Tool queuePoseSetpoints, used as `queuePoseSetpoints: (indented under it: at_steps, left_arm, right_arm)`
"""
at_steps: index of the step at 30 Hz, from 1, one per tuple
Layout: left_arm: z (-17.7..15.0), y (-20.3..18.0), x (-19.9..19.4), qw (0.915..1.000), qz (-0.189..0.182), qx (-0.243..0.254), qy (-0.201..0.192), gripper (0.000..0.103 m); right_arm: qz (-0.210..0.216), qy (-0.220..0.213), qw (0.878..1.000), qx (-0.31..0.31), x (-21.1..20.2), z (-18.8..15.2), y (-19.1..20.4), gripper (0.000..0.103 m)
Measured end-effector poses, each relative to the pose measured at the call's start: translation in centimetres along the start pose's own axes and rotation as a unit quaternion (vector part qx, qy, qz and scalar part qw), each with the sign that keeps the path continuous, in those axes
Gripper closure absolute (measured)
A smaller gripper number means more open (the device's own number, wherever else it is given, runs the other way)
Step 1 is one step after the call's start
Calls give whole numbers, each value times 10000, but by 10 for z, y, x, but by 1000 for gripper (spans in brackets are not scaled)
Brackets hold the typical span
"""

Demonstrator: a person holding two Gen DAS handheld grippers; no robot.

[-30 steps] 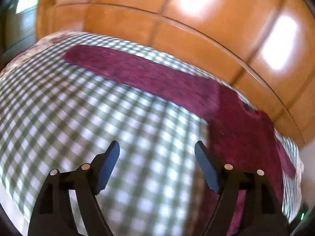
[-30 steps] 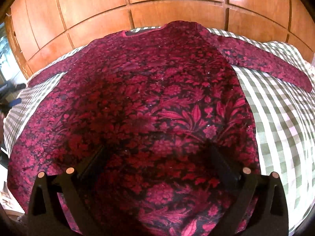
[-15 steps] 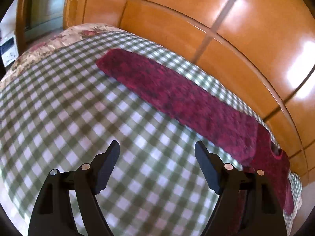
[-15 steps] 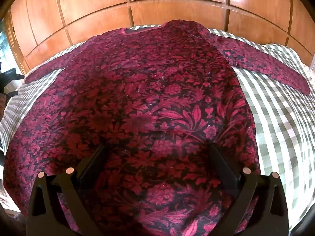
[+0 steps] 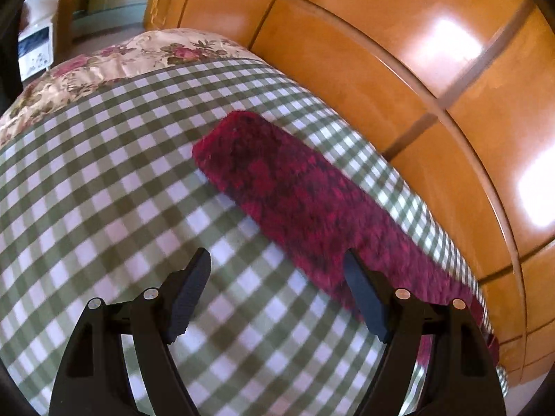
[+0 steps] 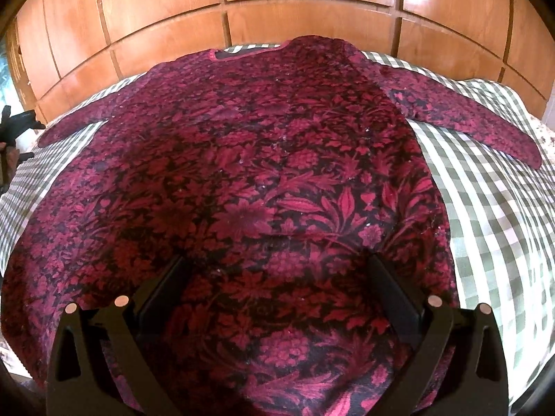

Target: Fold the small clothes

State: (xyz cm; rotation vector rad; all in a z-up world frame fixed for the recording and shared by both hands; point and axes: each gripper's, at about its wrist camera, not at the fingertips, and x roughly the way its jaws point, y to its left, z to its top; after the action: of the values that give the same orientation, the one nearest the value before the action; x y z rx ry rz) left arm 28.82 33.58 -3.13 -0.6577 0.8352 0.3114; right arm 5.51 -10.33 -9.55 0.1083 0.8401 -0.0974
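Red floral garment (image 6: pixel 263 159) lying flat, sleeves outspread, on a green-checked bedcover (image 6: pixel 492 215) before a wooden panelled wall (image 6: pixel 277 3). Left gripper (image 5: pixel 277 277), jaws wide apart and empty, above the bedcover just beside one sleeve (image 5: pixel 295 180). Right gripper (image 6: pixel 277 274), jaws likewise spread and empty, over the garment's lower body
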Motion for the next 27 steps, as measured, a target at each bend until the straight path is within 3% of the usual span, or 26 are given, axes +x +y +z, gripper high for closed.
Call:
queuePoseSetpoints:
  at_steps: [3,6,9,10,15,17,19,21,23,24,27]
  left_arm:
    - [11,9,18,9991,-78,-366,189,28]
    - [14,14,34,9971,-129,-684,306,55]
    - [19,9,40,9974,-211,-613,304,92]
    - [20,7,35,9980,-204,-565,172,94]
    - [2,9,-8,9992,-61,-201,-343,94]
    - [-12,22,-7,9989,352,-96,-303,94]
    - [-23,33,7,9985,538,-47,-60,94]
    - [-26,24,1,9970,731,168,-204,91]
    - [-27,13,-9,9953,898,197,-290,84]
    - [-30,4,-16,9943,982,232,-338,72]
    - [-53,-37,-42,9927,671,814,-582,54]
  right_arm:
    - [-51,-48,10000,12,1,1,1,2]
    - [-79,-61,9999,41,2,2,1,2]
    - [-87,-49,9999,43,3,3,1,2]
    - [-85,-52,9999,43,3,3,1,2]
    - [-75,-81,9999,55,3,2,0,2]
    - [-80,-101,9999,56,4,2,0,2]
    - [-59,-123,9999,61,4,2,-1,2]
    - [-53,-91,9999,56,5,3,-1,2]
    - [-42,-68,9999,71,5,4,-2,2]
    - [-50,-61,9999,71,5,5,-2,2]
    - [-5,9,9999,104,5,8,-4,2]
